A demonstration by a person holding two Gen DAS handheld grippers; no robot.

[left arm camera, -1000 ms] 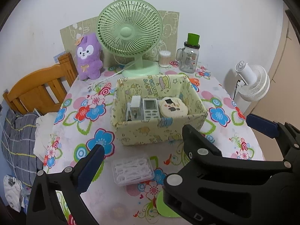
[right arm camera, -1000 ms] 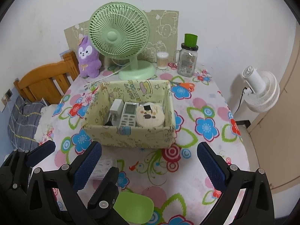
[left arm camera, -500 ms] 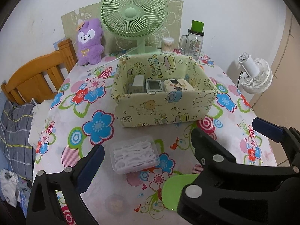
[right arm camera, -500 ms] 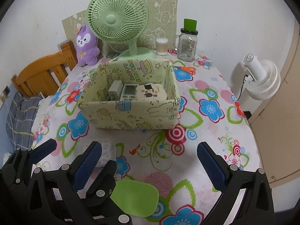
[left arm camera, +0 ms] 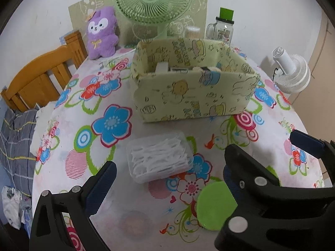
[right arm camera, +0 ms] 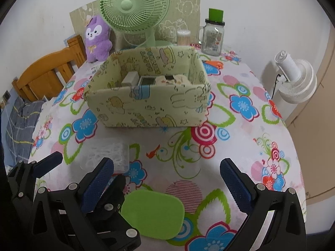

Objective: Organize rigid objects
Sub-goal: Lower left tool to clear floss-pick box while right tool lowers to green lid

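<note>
Both grippers hung low over a table (left arm camera: 62,163) covered in a flowered cloth. The left gripper (left arm camera: 167,173) was spread wide and held nothing; a clear box (left arm camera: 159,159) of white floss picks lay on the cloth just ahead of it, between its fingers as the left camera saw it, though touching neither. The right gripper (right arm camera: 167,175) was likewise spread and empty. A flat green lid (right arm camera: 152,213) lay on the cloth below and between its fingers, apart from both pads. In the left view the same lid sat to the right of the clear box, partly hidden behind the black frame of the other gripper.

Farther ahead of both grippers stood a pale yellow bin (right arm camera: 150,106) printed with cartoon figures. Inside it, only partly visible over the near wall, lay a white block (right arm camera: 130,78), a grey device with a screen (right arm camera: 147,81) and a cream round item with dark patches (right arm camera: 172,79), side by side.

Beyond the bin, along the wall, stood a green fan (right arm camera: 134,6), a purple plush (right arm camera: 97,39) to its left, and to its right a tub of cotton swabs (right arm camera: 183,36) and a glass jar (right arm camera: 213,37) with a green top. Orange scissors (right arm camera: 215,63) lay right of the bin's far corner. A wooden chair (left arm camera: 41,79) stood off the table's left edge and a white fan (right arm camera: 295,81) off its right.
</note>
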